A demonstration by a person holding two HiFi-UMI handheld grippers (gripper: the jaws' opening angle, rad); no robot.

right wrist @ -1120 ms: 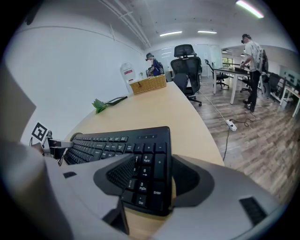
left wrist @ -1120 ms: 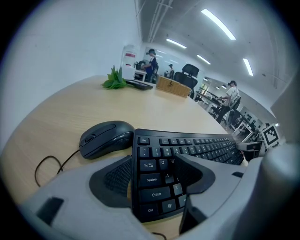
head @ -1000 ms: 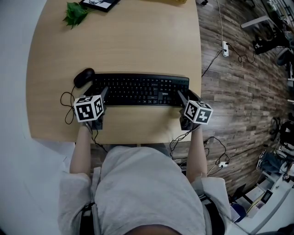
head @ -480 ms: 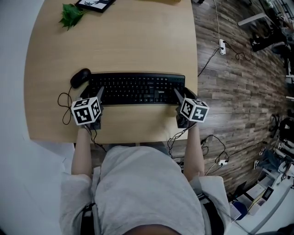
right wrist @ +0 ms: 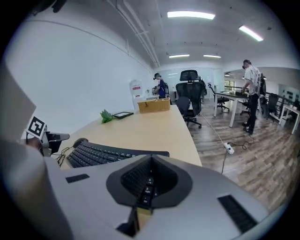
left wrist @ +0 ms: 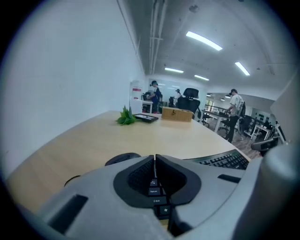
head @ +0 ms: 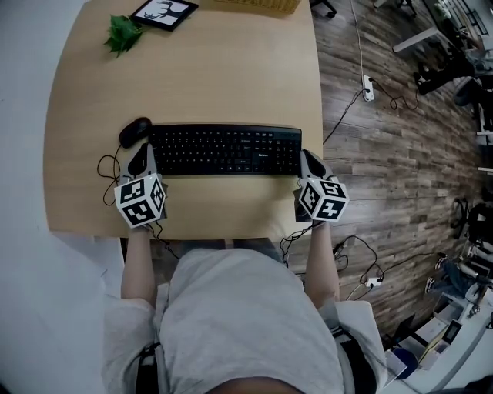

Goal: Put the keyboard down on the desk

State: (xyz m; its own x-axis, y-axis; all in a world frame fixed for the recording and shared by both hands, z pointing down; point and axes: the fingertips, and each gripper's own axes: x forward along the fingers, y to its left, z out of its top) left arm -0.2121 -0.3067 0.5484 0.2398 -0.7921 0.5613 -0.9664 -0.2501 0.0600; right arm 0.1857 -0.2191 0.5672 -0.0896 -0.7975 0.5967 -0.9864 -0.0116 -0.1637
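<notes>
A black keyboard [head: 223,150] lies flat on the wooden desk [head: 231,77], parallel to its near edge. My left gripper [head: 143,158] sits at the keyboard's left end, between it and the black mouse [head: 135,131]. Its jaws are shut with nothing between them, meeting in the left gripper view [left wrist: 154,157] above the keyboard's [left wrist: 225,160] left keys. At the right end, by the desk's edge, is my right gripper [head: 306,157], also shut and empty. In the right gripper view its jaws [right wrist: 151,159] meet above the keyboard [right wrist: 101,153].
A green plant sprig [head: 122,35], a framed picture [head: 163,11] and a yellow box [head: 258,6] stand at the desk's far edge. The mouse cable [head: 108,181] loops near the left gripper. Wooden floor with cables [head: 370,85] lies to the right.
Both grippers' jaws, spread wide at the keyboard's ends before, have shut. Both grippers have drawn back a little toward the person. The keyboard rests on the desk.
</notes>
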